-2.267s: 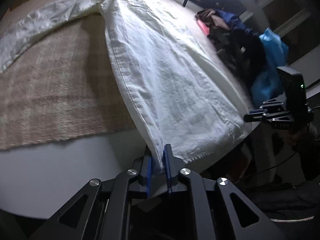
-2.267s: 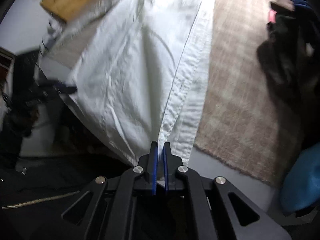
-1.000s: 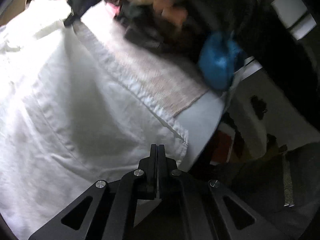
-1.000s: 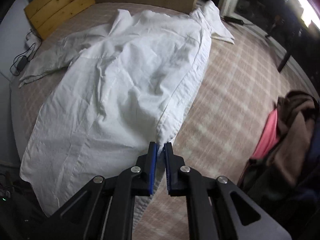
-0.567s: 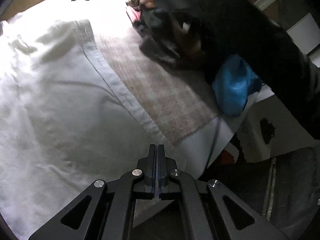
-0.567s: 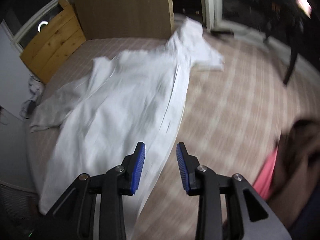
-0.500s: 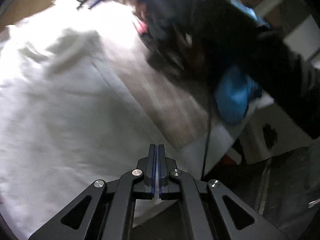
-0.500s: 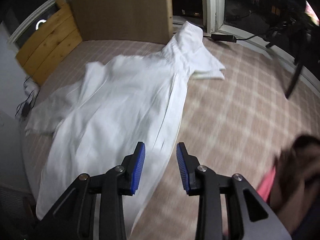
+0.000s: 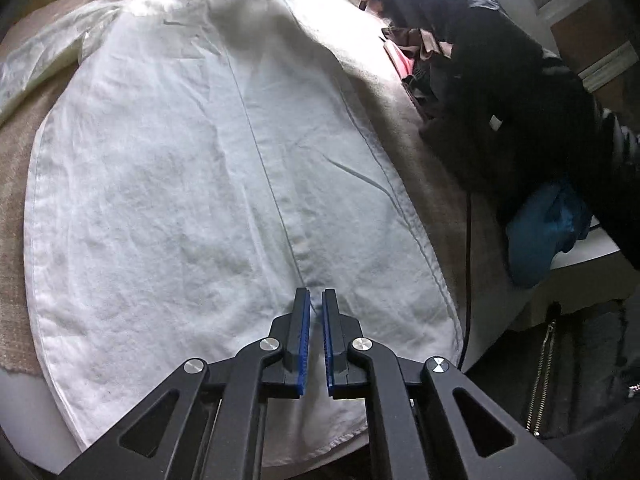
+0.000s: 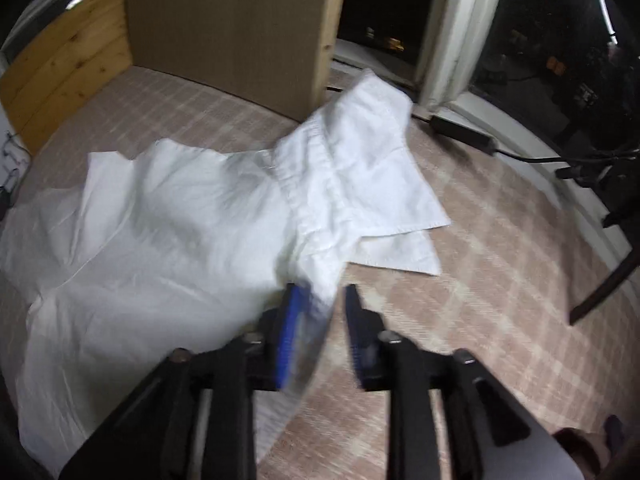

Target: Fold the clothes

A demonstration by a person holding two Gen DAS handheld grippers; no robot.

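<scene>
Both grippers have let go of the white shirt (image 9: 192, 184), which now lies spread flat on the counter (image 10: 500, 260). The left gripper (image 9: 316, 312) has jaws just opening, nothing between them; the right gripper (image 10: 320, 312) has jaws opening wide, empty over the placket. Spreading looks done, so folding can begin.

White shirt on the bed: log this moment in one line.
white shirt spread flat, unfolded | left gripper opening, released hem | right gripper opening, empty, near collar

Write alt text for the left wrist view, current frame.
A white shirt lies spread flat on a beige plaid cloth, with the left gripper just above its hem, jaws opening on nothing. A dark clothes pile and a blue item sit at right.
</scene>
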